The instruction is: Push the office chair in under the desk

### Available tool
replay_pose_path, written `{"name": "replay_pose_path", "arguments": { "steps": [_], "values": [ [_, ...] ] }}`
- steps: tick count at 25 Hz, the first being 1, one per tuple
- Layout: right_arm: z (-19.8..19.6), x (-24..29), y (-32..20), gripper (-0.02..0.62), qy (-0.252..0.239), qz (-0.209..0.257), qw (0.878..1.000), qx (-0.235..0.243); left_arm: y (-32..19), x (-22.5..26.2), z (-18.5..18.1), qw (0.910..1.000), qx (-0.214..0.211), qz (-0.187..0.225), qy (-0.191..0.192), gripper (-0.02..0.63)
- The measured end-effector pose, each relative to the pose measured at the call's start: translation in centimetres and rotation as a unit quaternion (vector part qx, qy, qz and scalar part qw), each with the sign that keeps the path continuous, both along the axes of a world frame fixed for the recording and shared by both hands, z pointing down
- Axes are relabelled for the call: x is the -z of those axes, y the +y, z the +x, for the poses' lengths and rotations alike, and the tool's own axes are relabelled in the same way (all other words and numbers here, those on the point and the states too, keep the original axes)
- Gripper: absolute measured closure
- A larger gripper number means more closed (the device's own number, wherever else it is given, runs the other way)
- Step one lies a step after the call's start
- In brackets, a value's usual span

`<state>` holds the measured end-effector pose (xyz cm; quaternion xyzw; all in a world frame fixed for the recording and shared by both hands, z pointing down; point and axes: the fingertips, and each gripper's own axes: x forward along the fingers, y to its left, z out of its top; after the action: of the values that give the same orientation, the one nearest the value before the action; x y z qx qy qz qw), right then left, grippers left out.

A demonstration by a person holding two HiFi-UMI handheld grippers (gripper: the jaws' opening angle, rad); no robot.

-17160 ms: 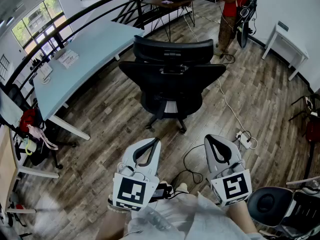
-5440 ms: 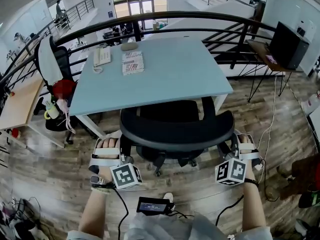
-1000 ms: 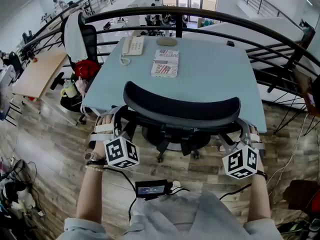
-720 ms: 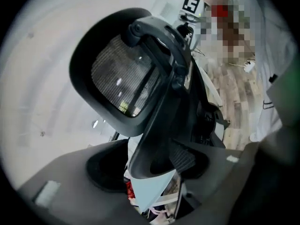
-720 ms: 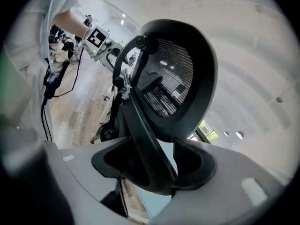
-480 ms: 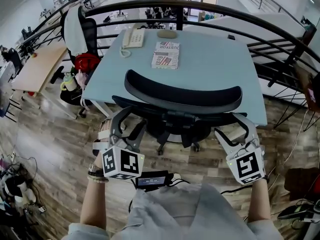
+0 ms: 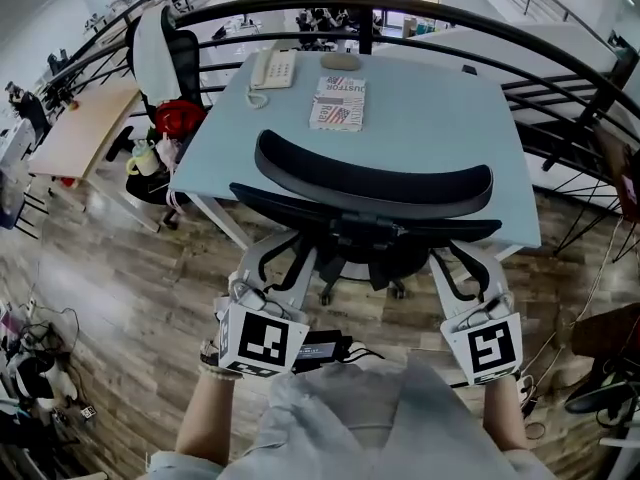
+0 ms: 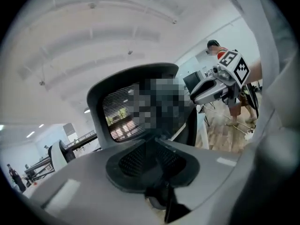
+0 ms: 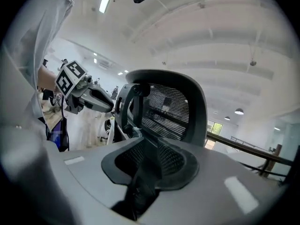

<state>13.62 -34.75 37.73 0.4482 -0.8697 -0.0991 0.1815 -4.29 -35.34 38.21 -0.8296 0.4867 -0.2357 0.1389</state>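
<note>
Both grippers have pulled back off the office chair (image 7: pixel 375 183) toward me. The left gripper (image 7: pixel 283 253) and right gripper (image 7: pixel 462 258) have just been closing their jaws, which now stand together with nothing between them. Beyond them the chair's back sits at the desk's (image 7: pixel 430 118) near edge, and a booklet (image 7: pixel 337 103) and a phone (image 7: pixel 272 69) lie farther back.

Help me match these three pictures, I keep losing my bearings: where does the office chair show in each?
Head view: office chair at centre, against the desk's near edge.
Left gripper view: centre, its mesh back beyond the jaws.
Right gripper view: centre, just right of middle.
Shared landmark: black railing, at top, lower left and lower right respectively.
</note>
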Motion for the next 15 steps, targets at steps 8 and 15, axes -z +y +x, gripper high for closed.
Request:
{"name": "replay_pose_path", "arguments": {
  "steps": [8,15],
  "values": [
    [-0.2,0.4,0.0,0.588,-0.05,-0.001,0.999,-0.01,0.6,0.6,0.6,0.9997,0.006,0.0,0.024,0.602],
    [-0.4,0.5,-0.1,0.588,-0.055,0.002,0.998,-0.006,1.0,0.8,1.6,0.9995,-0.004,-0.001,0.031,0.601]
  ]
}}
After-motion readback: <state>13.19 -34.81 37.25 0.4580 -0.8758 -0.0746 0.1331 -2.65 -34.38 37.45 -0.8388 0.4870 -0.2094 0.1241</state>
